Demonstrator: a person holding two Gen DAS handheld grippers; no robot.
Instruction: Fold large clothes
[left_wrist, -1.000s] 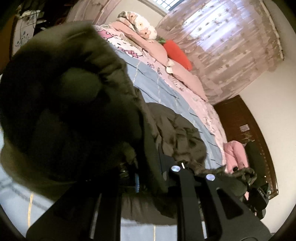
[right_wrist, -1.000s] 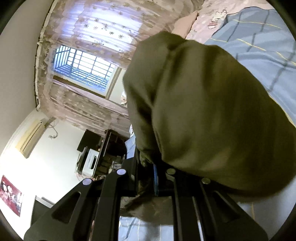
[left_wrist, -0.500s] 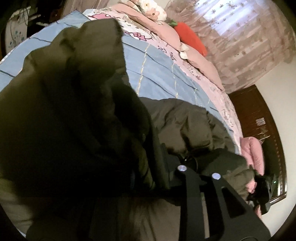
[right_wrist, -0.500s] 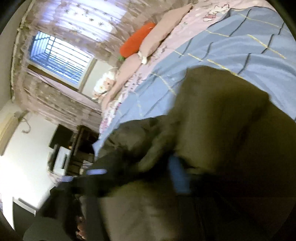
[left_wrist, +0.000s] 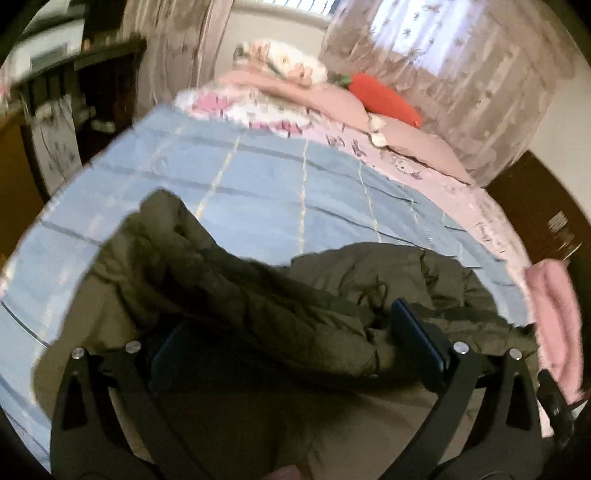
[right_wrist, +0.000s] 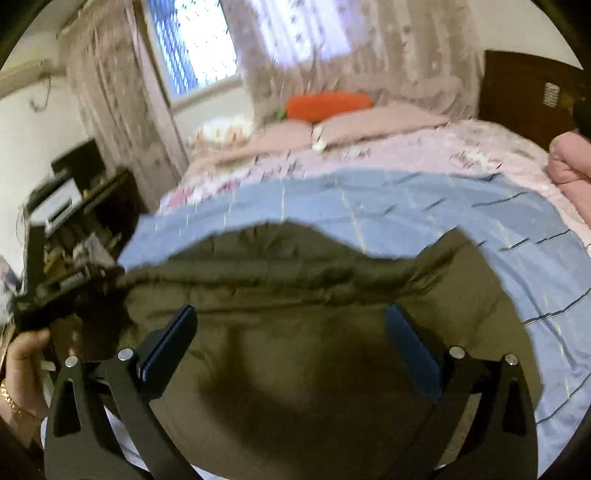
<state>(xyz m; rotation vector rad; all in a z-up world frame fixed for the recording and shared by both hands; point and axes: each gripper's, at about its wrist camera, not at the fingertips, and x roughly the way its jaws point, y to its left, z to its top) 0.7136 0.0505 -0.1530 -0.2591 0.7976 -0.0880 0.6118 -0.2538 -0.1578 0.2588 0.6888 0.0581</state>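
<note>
A large olive-green padded coat (left_wrist: 258, 295) lies crumpled on the blue checked bedspread (left_wrist: 280, 184). It also fills the lower half of the right wrist view (right_wrist: 295, 332). My left gripper (left_wrist: 291, 339) is open, its fingers spread wide over the coat's folds, holding nothing. My right gripper (right_wrist: 291, 336) is open too, its fingers apart just above the coat's flat part, below a bunched seam (right_wrist: 280, 277). The other gripper and the hand (right_wrist: 22, 354) holding it show at the left edge of the right wrist view.
Pink pillows (left_wrist: 332, 99) and an orange carrot-shaped cushion (left_wrist: 384, 98) lie at the head of the bed. A pink folded garment (left_wrist: 554, 314) sits at the right bed edge. Dark furniture (right_wrist: 74, 206) stands left of the bed, curtains (right_wrist: 332, 48) behind.
Both grippers have let go of the coat and opened wide. The coat has dropped from in front of the cameras onto the bedspread, and both views now look across the bed.
</note>
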